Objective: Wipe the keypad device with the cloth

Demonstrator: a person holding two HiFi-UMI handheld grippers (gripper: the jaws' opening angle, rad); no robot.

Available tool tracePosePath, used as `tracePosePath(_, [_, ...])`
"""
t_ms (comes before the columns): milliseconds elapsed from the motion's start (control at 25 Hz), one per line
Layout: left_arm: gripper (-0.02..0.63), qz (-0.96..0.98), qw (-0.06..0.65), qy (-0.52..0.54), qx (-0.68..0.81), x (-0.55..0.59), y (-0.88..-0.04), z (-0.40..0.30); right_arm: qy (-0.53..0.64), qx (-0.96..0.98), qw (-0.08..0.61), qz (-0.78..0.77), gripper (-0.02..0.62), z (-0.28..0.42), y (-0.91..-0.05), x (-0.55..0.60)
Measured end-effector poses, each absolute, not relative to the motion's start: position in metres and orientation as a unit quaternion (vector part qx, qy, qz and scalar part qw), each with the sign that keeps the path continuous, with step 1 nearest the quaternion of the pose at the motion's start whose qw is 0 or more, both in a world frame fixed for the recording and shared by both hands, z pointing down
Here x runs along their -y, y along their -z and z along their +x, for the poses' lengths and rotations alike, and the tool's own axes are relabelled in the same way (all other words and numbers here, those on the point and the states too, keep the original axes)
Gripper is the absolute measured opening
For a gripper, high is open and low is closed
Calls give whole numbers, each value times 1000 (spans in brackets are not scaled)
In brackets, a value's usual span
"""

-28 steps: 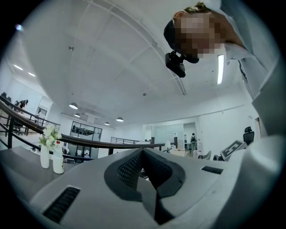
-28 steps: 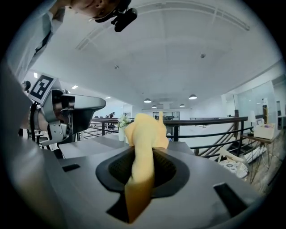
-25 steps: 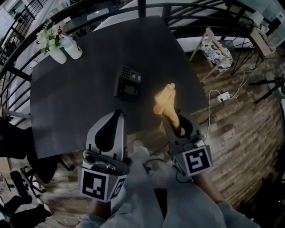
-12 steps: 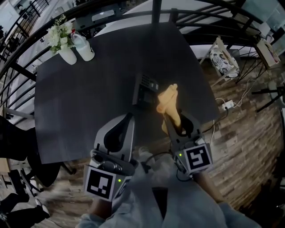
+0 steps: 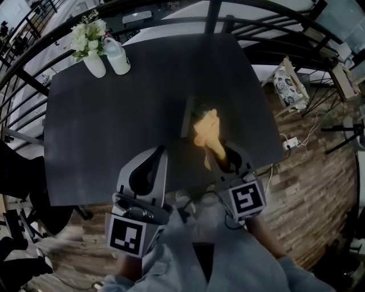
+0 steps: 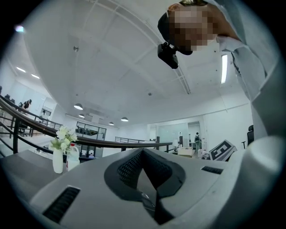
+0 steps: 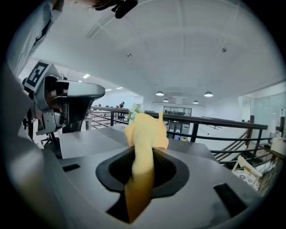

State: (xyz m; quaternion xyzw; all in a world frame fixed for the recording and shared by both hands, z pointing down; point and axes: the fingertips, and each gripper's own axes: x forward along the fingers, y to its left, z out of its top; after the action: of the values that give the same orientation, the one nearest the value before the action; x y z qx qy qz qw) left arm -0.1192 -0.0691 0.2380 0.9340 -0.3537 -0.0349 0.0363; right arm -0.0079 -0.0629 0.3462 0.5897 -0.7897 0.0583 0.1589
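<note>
In the head view the dark keypad device lies on the black table, right of centre; only its left strip shows. An orange cloth hangs in front of it and hides the rest. My right gripper is shut on the cloth, which sticks up out of its jaws and points toward the device. Whether the cloth touches the device I cannot tell. My left gripper is over the table's near edge, left of the cloth, shut with nothing in it.
A vase of white flowers and a white bottle stand at the table's far left corner. A dark railing runs behind the table. A folding chair and a power strip are on the wooden floor at right.
The cloth in my right gripper now covers most of the keypad device, which showed whole a second ago. The view has shifted. The left gripper keeps its place.
</note>
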Motion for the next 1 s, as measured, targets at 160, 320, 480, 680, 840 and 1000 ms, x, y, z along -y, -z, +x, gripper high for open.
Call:
tracePosePath(160, [12, 922, 38, 39, 384, 76, -239, -134, -57, 811, 170, 557, 100, -25, -357, 77])
tracePosePath(320, [13, 909, 39, 37, 413, 83, -238, -141, -59, 830, 181, 524, 100, -39, -370, 94])
tracePosePath(480, [13, 898, 42, 34, 437, 91, -239, -145, -61, 849, 203, 484, 100, -51, -386, 107])
tracePosePath(680, [12, 884, 50, 37, 463, 99, -240, -141, -65, 868, 223, 439, 100, -56, -402, 115])
tracePosePath(840, [12, 871, 42, 42, 488, 106, -237, -131, -65, 883, 241, 398, 100, -55, -412, 117])
tracePosePath(1000, [14, 860, 51, 34, 506, 105, -244, -122, -64, 895, 258, 358, 100, -54, -421, 117])
